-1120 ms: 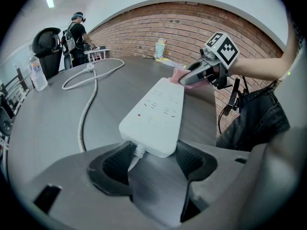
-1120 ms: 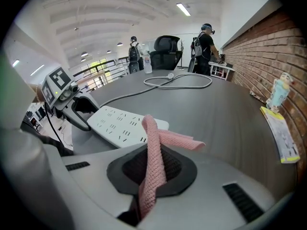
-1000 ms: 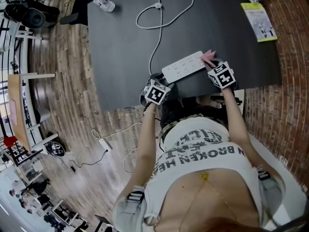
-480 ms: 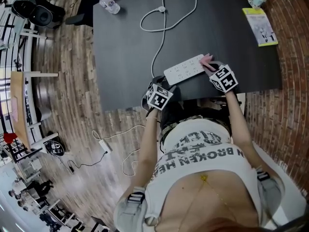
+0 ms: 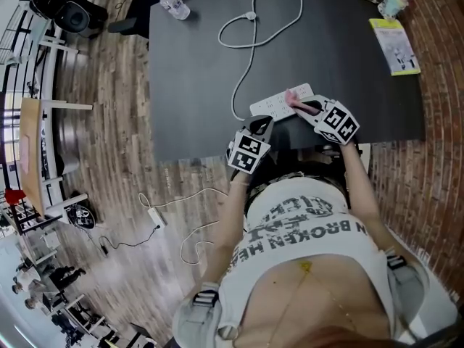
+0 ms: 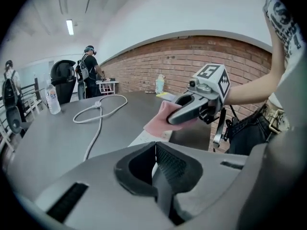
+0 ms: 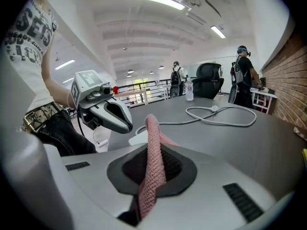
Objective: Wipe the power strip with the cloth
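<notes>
Dark worktop [image 5: 196, 78] fills the view. The white power strip [image 5: 270, 107] lies flat close to its near edge, right of the middle, and its cable [image 5: 246, 56] loops off toward the far side. The left gripper [image 5: 262, 125] hangs at the strip's near left end. Its claw has just been closing and is now pressed together, nothing in it. The right gripper [image 5: 300, 107] is over the strip's right end, claw clamped on the pink cloth [image 5: 292, 96], which droops onto or just above the sockets; contact I can't call. So we're in the wiping stroke itself, I'd say. Next up: drag that cloth along toward the cable end, pressing lightly, with the left steadying the strip against sliding.
</notes>
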A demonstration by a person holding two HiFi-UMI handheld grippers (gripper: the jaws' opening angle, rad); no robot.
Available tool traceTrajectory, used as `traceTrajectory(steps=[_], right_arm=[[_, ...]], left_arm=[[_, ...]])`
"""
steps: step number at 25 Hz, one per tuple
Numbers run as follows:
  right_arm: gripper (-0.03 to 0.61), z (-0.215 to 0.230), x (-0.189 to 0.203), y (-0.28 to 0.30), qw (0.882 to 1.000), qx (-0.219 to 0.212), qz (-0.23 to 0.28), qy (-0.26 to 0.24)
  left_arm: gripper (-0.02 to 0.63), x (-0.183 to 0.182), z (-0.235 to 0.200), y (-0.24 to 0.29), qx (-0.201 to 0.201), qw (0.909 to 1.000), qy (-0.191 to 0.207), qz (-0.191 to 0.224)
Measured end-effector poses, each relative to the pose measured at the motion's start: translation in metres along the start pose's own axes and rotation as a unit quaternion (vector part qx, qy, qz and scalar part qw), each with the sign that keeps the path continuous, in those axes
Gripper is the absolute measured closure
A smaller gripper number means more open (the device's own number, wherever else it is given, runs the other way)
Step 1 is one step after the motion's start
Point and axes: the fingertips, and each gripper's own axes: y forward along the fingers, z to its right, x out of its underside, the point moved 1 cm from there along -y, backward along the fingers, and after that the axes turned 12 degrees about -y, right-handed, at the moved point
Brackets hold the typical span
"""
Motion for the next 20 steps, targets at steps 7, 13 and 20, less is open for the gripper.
traceTrajectory(steps=[7, 13, 20], right_arm=[[0.561, -0.008, -0.039, -0.015, 0.998, -0.007, 0.048, -0.043], [0.561, -0.005, -0.086, -0.036, 0.991, 0.001, 0.118, -0.062], [0.562, -0.004, -0.128, -0.075, 0.978, 0.035, 0.200, -0.056]], left_arm=[[0.606, -0.027, 0.017, -0.012, 0.002, 0.9990, -0.002, 0.045], [0.606, -0.071, 0.031, -0.034, 0.005, 0.9941, 0.007, 0.108], [0.606, -0.111, 0.047, -0.061, 0.010, 0.9846, 0.017, 0.174]])
